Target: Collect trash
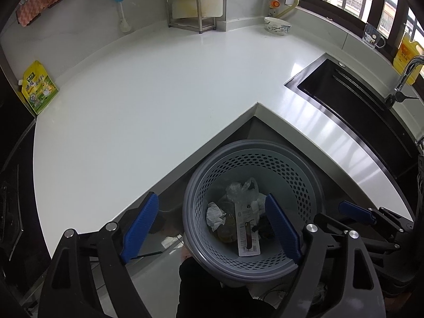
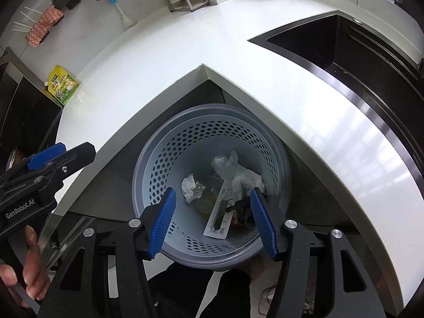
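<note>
A grey perforated waste basket [image 1: 304, 185] stands on the floor in the inner corner of the white L-shaped counter [image 1: 159, 92]; it also shows in the right wrist view [image 2: 159, 164]. Inside lie a crumpled tissue [image 1: 216, 216], a clear plastic bag [image 1: 241, 189], a flat white package card [image 1: 247, 232] and dark scraps. My left gripper [image 1: 212, 228] is open and empty above the basket. My right gripper [image 2: 212, 224] is open and empty over the basket too. The left gripper also shows at the left of the right wrist view [image 2: 47, 159].
A yellow-green pouch [image 1: 39, 90] leans at the counter's left end. A bowl [image 1: 277, 25], a metal rack [image 1: 189, 13] and a brush [image 1: 123, 13] stand at the back. A black sink [image 1: 357, 106] with a faucet [image 1: 405, 76] is at right, with a glass mug [image 1: 372, 37] and oil bottle [image 1: 406, 55] behind.
</note>
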Demonstrator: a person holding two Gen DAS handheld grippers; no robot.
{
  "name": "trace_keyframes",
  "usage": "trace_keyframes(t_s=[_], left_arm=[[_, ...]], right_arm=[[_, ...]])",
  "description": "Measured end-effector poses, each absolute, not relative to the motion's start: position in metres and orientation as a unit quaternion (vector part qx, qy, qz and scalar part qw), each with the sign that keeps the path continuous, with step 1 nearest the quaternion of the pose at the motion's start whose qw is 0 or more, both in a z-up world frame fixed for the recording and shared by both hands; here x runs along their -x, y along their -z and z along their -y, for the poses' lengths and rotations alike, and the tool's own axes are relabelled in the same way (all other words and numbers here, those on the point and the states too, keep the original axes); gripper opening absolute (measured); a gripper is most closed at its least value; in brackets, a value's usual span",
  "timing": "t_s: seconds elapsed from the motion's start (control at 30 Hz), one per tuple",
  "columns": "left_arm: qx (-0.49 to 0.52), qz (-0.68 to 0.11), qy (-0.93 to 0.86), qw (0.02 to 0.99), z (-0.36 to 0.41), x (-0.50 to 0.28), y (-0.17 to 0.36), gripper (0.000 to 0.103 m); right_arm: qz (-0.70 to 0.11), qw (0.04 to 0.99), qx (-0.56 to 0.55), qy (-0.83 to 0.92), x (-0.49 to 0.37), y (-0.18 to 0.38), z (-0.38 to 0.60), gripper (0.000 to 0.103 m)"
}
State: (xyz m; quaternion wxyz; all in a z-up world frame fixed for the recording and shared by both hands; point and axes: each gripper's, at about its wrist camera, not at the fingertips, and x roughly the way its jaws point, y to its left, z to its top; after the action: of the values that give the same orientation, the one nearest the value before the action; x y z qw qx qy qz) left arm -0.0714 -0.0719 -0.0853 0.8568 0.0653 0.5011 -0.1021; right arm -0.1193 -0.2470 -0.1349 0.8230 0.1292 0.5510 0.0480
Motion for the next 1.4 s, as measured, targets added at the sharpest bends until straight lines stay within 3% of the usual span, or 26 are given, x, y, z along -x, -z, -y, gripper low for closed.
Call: trace_keyframes(t_s=[0.43, 1.4], left_arm=[[-0.07, -0.491, 0.087, 0.864, 0.067, 0.076, 0.076, 0.092], [-0.076, -0.486, 0.05, 0.869, 0.057, 0.074, 0.068, 0.096]], right_arm=[[-0.543, 0.828, -0.134, -0.043, 0.121, 0.126, 0.245, 0.072], [-0.538, 0.833, -0.124, -0.022, 0.121, 0.118, 0.246, 0.072]])
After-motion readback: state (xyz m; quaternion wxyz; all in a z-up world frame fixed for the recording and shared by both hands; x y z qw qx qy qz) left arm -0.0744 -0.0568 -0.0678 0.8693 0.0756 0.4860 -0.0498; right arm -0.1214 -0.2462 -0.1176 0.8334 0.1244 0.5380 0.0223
